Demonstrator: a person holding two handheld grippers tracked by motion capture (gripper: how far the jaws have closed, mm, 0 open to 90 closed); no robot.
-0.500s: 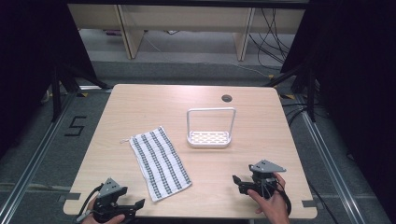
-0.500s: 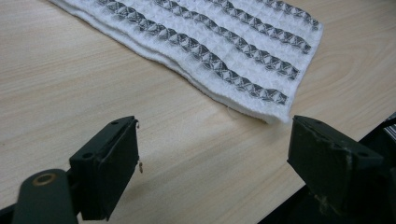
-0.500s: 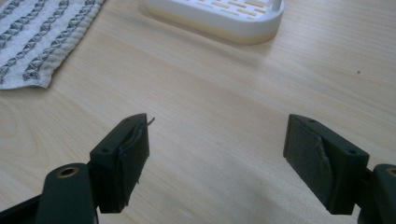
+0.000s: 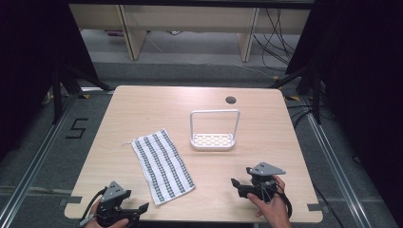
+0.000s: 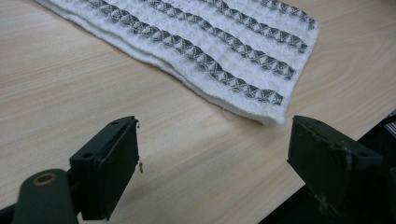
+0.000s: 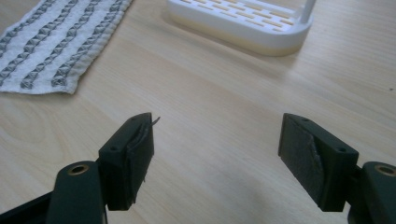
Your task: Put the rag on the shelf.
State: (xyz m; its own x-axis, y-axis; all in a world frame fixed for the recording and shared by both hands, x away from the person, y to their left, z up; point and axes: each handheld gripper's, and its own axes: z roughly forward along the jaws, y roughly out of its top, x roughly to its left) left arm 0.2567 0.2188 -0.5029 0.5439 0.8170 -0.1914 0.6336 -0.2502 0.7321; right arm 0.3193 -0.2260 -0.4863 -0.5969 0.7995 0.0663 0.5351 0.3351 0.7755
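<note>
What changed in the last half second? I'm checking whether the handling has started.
Nothing visibly changed. The left gripper and right gripper rest near the table's near edge, jaws open and empty; the striped towel and white rack lie untouched.

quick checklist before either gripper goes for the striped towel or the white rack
1. Left gripper open and empty: ok, jaws wide apart in the left gripper view.
2. Right gripper open and empty: ok, jaws wide apart with bare wood between them.
3. Striped towel lying flat and free: ok, nothing on it, its near corner just ahead of the left gripper.
4. White rack upright, tray empty: ok, handle standing up, apart from the towel.
5. Path over the table to both things: ok, nothing in between.
6. Whether the towel is folded double: cannot tell for sure, though its edge looks layered.
</note>
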